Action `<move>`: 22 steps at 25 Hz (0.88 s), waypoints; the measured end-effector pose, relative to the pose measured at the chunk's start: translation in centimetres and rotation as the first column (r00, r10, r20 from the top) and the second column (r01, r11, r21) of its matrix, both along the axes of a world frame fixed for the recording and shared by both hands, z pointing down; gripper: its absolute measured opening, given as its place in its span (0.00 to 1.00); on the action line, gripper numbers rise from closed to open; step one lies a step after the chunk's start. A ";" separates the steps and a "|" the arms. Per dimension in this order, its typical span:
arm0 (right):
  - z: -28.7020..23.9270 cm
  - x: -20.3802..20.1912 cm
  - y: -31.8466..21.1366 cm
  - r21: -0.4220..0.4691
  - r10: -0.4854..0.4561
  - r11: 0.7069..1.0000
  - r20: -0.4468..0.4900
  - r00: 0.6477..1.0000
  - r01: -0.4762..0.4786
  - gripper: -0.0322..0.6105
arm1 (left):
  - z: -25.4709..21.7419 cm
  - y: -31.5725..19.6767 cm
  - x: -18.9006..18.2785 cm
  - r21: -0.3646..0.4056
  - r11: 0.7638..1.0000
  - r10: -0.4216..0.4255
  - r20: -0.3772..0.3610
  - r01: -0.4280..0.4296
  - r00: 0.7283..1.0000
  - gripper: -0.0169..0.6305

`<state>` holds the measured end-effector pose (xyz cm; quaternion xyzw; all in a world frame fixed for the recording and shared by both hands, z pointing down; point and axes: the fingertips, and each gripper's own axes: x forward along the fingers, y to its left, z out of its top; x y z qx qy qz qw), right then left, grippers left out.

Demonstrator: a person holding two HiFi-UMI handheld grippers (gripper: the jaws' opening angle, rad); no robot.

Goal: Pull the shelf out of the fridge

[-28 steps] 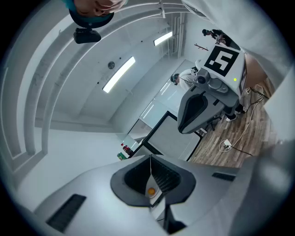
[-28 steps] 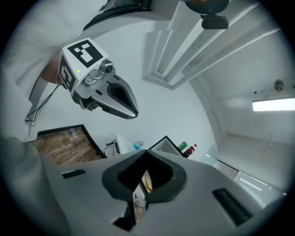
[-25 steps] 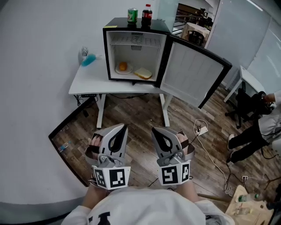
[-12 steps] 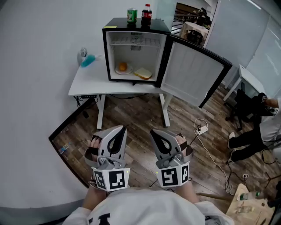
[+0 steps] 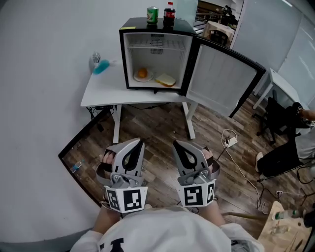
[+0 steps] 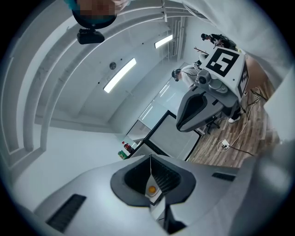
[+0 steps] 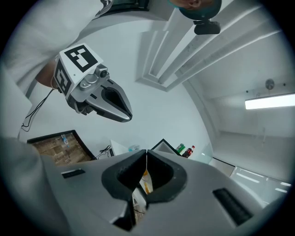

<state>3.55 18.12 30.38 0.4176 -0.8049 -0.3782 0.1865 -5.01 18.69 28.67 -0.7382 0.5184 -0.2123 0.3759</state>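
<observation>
The fridge [image 5: 124, 59] sits farther right in view than before. The left gripper [image 5: 139, 142] and right gripper [image 5: 176, 144] have their jaws together, empty. One shelf [image 5: 156, 45], one can [image 5: 152, 15], one bottle [image 5: 169, 13], one plate [image 5: 136, 77].

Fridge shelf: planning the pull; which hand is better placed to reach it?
Left, marginally. Both tongs are shut and equally far back, but the right tongs stand nearer the open door, which may crowd them; the left tongs face the free side of the shelf.
</observation>
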 end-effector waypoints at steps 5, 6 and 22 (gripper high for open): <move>0.0 -0.6 -0.6 -0.011 0.048 0.999 0.012 0.999 -0.047 0.10 | 0.3 -0.6 -1.3 0.001 1.000 0.030 0.002 -0.030 1.000 0.04; 0.0 -0.6 -0.8 -0.015 0.051 0.999 0.012 0.999 -0.051 0.10 | 0.4 -0.9 -1.5 -0.001 1.000 0.030 -0.003 -0.030 1.000 0.04; 0.2 -0.1 -12.6 -0.014 0.023 1.000 0.031 0.999 -0.022 0.10 | 1.0 -13.2 -0.8 -0.019 1.000 -0.005 -0.027 0.004 1.000 0.04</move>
